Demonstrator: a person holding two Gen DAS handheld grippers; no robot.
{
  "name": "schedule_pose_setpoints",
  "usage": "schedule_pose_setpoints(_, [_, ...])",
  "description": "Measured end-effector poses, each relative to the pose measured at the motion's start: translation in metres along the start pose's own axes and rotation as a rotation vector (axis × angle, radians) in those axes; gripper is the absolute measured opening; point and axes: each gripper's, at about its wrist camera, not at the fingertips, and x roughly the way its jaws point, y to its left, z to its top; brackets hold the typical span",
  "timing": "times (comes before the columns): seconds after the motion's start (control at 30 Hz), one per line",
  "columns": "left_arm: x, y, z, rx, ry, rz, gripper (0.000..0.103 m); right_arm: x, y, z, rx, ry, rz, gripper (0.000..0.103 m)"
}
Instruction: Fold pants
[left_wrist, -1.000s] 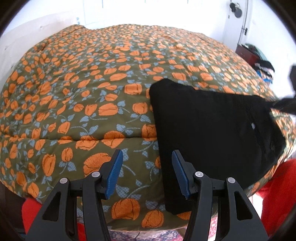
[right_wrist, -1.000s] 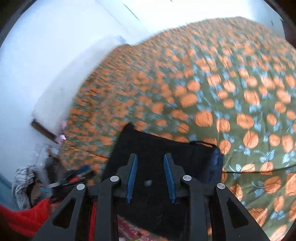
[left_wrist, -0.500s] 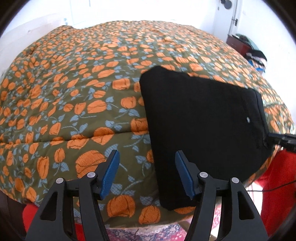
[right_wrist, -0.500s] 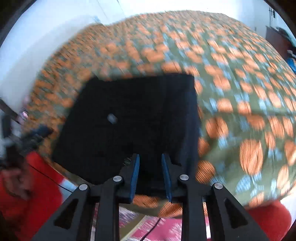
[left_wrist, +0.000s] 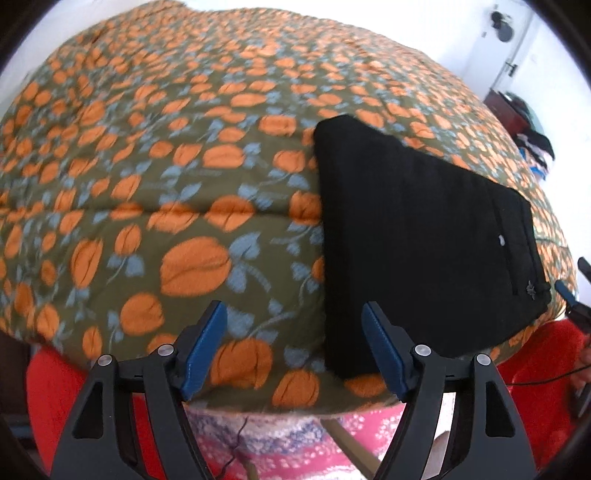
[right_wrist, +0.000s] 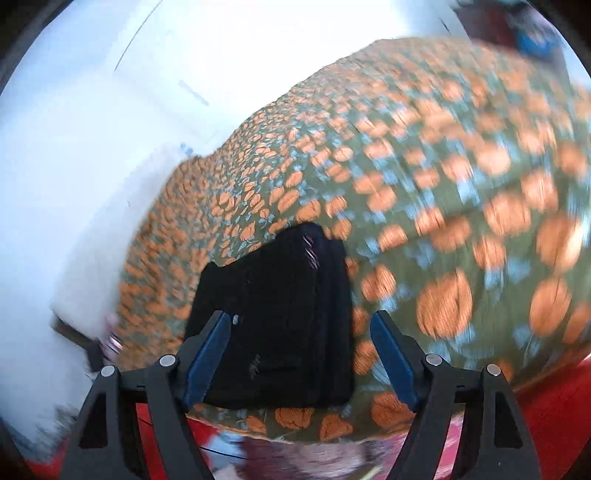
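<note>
Black pants (left_wrist: 417, 236) lie folded into a compact flat rectangle on the bed (left_wrist: 184, 184), near its front edge and toward the front right corner as the left wrist view shows it; floral orange-and-green bedspread under them. Left gripper (left_wrist: 293, 349) hovers over the front edge of the bed, fingers (left_wrist: 205, 347) spread wide, holding nothing, the pants' near left corner just beside its right finger. Right gripper (right_wrist: 301, 354) is also spread wide and empty, hanging over the pants' near end (right_wrist: 273, 314); the right wrist view is motion-blurred, so whether it touches the fabric is impossible to tell. A small light button or rivet and a pocket seam show near the pants' right end. Red fabric and a pink patterned rug show below the bed edge. Judgement: folding looks essentially done, layers stacked and edges fairly square; this is the release/finish step. Next move, if any, likely calls for a light press or tidy of the stacked edge, or simply pulling both grippers clear without snagging the top layer.
</note>
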Motion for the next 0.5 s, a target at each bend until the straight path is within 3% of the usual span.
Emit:
schedule_pose_setpoints(0.13, [-0.014, 0.002, 0.015, -0.019, -0.003, -0.014, 0.077, -0.004, -0.010, 0.012, 0.089, -0.059, 0.119, 0.078])
schedule_pose_setpoints(0.2, [-0.013, 0.000, 0.031, -0.014, -0.005, -0.047, 0.083, 0.005, -0.010, 0.013, 0.102, -0.028, 0.129, 0.078])
schedule_pose_setpoints(0.33, [0.018, -0.002, 0.054, -0.007, 0.064, -0.103, 0.087, 0.031, -0.003, 0.015, 0.074, 0.066, 0.051, 0.078])
schedule_pose_setpoints(0.5, [0.061, -0.006, 0.057, 0.043, 0.124, -0.131, 0.087, 0.073, 0.010, 0.016, -0.022, 0.210, -0.030, 0.078])
